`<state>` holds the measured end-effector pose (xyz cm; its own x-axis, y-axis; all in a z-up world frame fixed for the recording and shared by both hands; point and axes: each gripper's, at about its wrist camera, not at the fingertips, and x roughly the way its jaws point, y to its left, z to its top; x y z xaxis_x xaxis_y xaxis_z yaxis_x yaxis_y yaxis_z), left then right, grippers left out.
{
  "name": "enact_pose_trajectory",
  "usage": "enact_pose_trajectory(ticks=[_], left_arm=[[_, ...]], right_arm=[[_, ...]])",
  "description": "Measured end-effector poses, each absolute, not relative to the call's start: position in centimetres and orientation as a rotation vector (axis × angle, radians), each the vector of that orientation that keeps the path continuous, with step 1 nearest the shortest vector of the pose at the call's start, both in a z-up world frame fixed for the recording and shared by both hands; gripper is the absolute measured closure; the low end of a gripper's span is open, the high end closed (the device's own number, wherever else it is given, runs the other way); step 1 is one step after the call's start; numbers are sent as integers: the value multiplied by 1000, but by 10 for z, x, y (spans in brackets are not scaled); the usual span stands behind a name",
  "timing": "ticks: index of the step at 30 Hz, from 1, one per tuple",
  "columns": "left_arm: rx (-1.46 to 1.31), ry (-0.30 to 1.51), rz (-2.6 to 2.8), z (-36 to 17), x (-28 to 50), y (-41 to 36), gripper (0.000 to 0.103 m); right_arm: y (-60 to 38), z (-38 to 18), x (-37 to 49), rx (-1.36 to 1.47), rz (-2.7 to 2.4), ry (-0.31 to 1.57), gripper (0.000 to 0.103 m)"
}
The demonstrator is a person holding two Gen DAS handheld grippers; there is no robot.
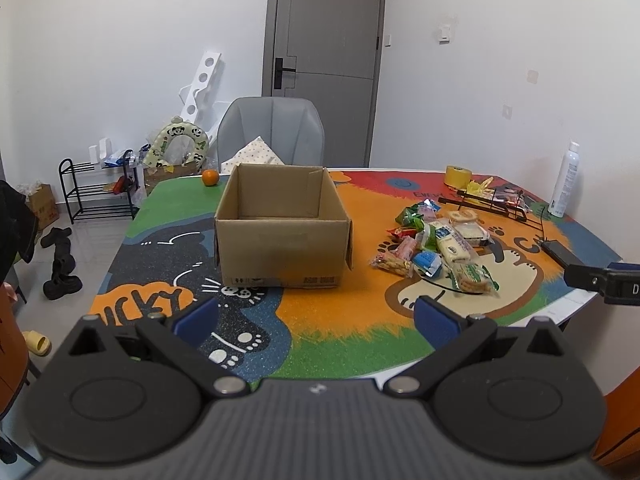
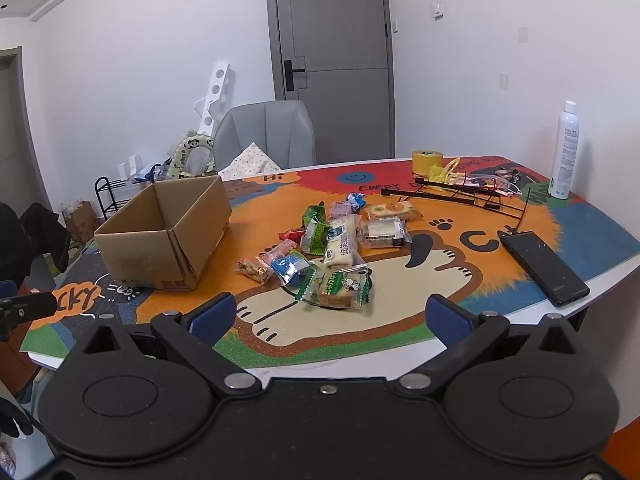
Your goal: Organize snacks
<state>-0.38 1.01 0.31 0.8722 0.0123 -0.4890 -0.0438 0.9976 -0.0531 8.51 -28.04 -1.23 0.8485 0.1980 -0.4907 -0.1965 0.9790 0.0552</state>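
- A table [image 1: 400,344] covered by a bright cartoon mat [image 2: 440,280]; readable lettering on the mat includes "CKY" at the near left corner, "HI" on an orange flower shape and "EVERY D…" on the red area at the far side.
- An open cardboard box [image 1: 282,232] stands upright on the mat's left part, nothing visible inside it, with small printed marks and a barcode along its bottom edge, too small to read.
- A pile of wrapped snacks [image 2: 332,248] lies on the orange area to the right of the box, apart from it.
- The left gripper [image 1: 316,314] hovers over the near table edge facing the box, its blue-padded fingers [image 1: 196,316] spread wide and holding nothing.
- The right gripper [image 2: 330,316] hovers facing the snacks, fingers likewise spread and holding nothing.
- A white spray bottle [image 2: 565,152] stands at the far right; its label is unreadable.
- A black phone [image 2: 544,274] lies flat near the right edge.
- The longest snack, a white packet [image 2: 341,242] with blue Chinese print, lies with its long axis pointing away from the camera.
- A yellow tape roll [image 2: 427,162] sits near the far edge.
- An orange fruit [image 1: 210,178] sits behind the box.
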Motion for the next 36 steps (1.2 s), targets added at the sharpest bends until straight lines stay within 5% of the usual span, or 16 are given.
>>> enact_pose_trajectory(ticks=[36], left_arm=[[-47, 519, 20, 1, -2, 5, 0]], right_arm=[[-277, -13, 83, -11, 226, 519, 0]])
